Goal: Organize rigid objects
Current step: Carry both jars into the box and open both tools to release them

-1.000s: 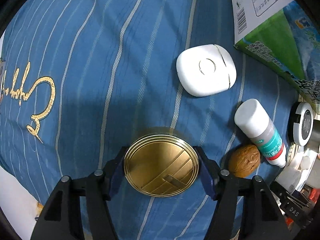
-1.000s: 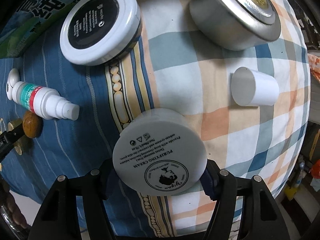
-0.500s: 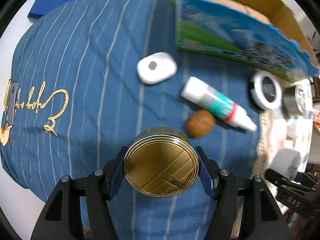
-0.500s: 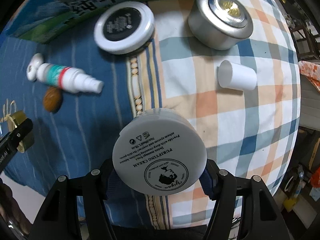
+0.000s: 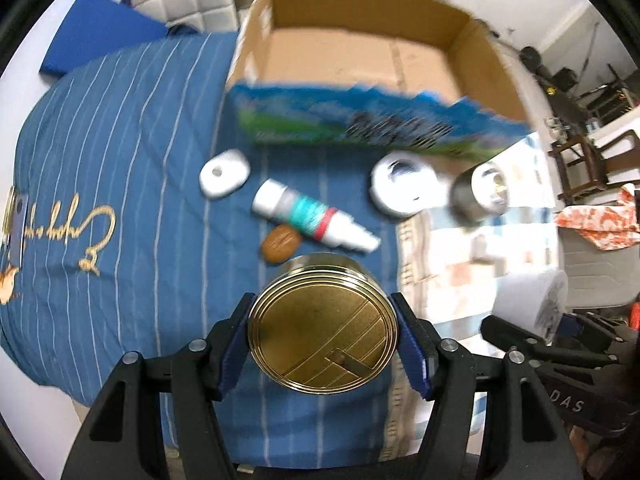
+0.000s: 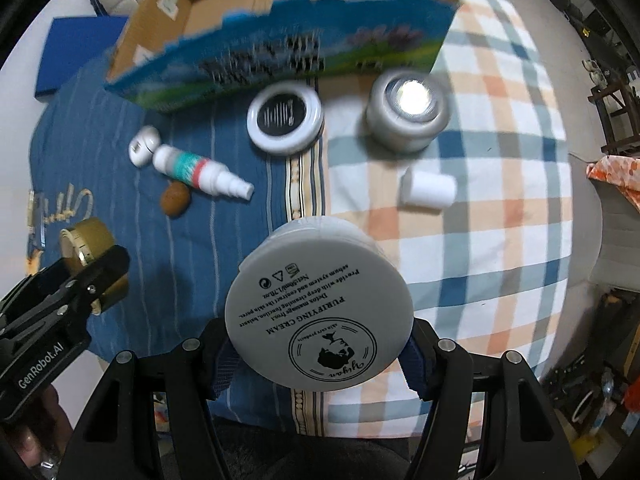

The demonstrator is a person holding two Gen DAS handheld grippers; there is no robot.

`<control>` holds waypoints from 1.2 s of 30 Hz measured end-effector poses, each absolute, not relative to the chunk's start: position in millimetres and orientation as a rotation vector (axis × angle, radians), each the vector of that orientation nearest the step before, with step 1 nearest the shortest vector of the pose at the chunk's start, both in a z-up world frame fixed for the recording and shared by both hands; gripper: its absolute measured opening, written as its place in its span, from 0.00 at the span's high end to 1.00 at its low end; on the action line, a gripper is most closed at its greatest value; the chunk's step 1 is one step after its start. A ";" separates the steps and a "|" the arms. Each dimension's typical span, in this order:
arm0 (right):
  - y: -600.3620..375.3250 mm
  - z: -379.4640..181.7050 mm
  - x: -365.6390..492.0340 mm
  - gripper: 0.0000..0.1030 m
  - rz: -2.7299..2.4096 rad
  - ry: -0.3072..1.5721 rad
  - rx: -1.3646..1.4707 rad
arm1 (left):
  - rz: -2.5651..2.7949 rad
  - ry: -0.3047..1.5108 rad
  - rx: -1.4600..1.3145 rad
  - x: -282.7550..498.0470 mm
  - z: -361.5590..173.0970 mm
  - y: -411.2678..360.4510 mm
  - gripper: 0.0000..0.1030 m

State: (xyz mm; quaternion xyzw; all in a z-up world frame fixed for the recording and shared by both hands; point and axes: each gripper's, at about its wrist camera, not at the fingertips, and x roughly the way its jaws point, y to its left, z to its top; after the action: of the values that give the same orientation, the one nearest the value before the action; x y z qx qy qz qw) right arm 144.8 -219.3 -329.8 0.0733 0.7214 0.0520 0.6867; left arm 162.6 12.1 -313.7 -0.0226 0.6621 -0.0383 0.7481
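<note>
- Left wrist view: left gripper (image 5: 323,344) clamps the gold tin (image 5: 322,338), now lifted well clear of the blue cloth (image 5: 120,160); the cardboard box (image 5: 360,52) has come into sight beyond, likely destination.
- Right wrist view: right gripper (image 6: 320,344) grips the white cream jar (image 6: 319,312), likewise raised off the bedding; box (image 6: 280,0) ahead, open.

Left wrist view: looking almost straight down along its own fingers from well above the bed, the gold tin (image 5: 322,342) close at lower centre and the cardboard box (image 5: 360,56) at the top of the frame. Right wrist view: likewise steeply downward, with the white cream jar (image 6: 319,318) close at lower centre. Shared by both (blurred in places): box, spray bottle (image 5: 312,220) (image 6: 200,172), walnut (image 5: 281,243) (image 6: 175,199), black-lidded jar (image 5: 404,188) (image 6: 285,117), silver tin (image 5: 482,194) (image 6: 406,112).
</note>
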 end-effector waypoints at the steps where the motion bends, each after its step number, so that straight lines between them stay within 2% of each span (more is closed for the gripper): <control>1: -223.2 -321.0 142.7 0.34 0.122 1.601 0.170 | -0.099 1.435 -0.051 164.8 -305.8 6.6 0.39; 7: -243.6 -270.8 171.4 0.34 0.170 1.526 0.200 | -0.173 1.331 -0.056 192.7 -251.8 -18.8 0.39; 13: -256.0 -224.3 241.5 0.34 0.224 1.440 0.213 | -0.209 1.242 -0.068 249.5 -203.1 -33.0 0.39; 19: -258.6 -214.4 311.2 0.34 0.239 1.387 0.162 | -0.179 1.206 -0.072 325.6 -192.6 -34.1 0.39; 23: -252.5 -232.9 357.7 0.34 0.238 1.402 0.129 | -0.178 1.272 -0.097 379.3 -219.8 -33.5 0.39; 29: -239.9 -292.8 442.9 0.34 0.217 1.487 0.090 | -0.184 1.462 -0.166 456.2 -300.3 -31.4 0.39; 36: -232.9 -364.8 497.8 0.33 0.188 1.572 -0.001 | -0.167 1.608 -0.221 503.0 -377.8 -39.4 0.39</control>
State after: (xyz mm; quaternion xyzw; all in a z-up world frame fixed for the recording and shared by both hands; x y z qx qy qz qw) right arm 497.8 -232.9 -364.8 -0.0007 0.7063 0.0846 0.7028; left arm 503.0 -39.4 -377.8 -0.0986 0.7178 -0.0746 0.6852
